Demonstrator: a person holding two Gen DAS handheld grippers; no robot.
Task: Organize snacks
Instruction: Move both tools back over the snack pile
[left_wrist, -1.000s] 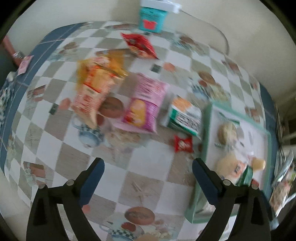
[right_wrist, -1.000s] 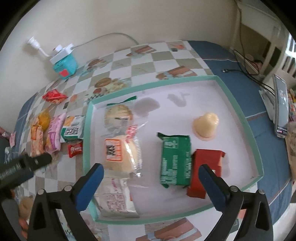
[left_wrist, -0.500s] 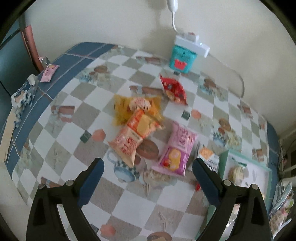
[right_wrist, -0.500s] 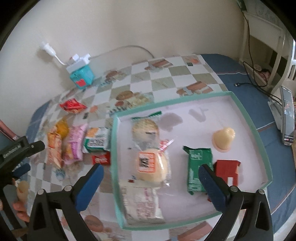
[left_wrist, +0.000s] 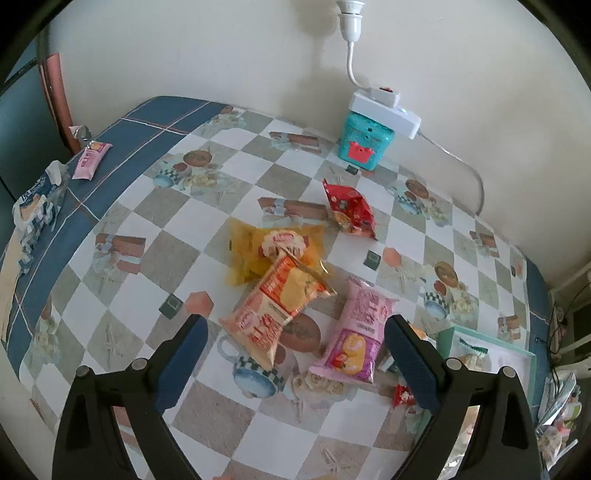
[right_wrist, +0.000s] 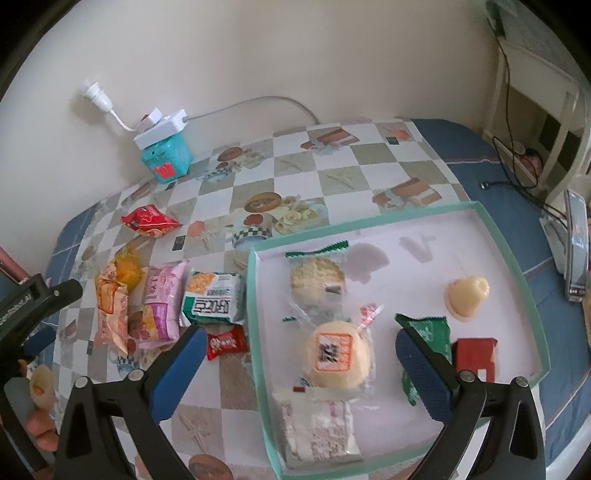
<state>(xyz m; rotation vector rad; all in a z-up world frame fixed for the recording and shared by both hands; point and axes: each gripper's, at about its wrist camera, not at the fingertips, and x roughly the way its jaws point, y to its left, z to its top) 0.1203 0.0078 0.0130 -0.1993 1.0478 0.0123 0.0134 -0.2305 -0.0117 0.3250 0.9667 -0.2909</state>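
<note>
Between open left tongs | orange snack packet | seemingly untouched

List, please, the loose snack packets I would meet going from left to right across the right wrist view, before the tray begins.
Orange crinkled packet → pink plastic packet → green and white noodle-style packet → small red candy wrapper → mint-green tray. The red chip bag farther back is left out.

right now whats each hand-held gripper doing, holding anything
Left hand-held gripper: open, holding nothing, above the loose snack packets on the table.
Right hand-held gripper: open, holding nothing, over the tray.
</note>
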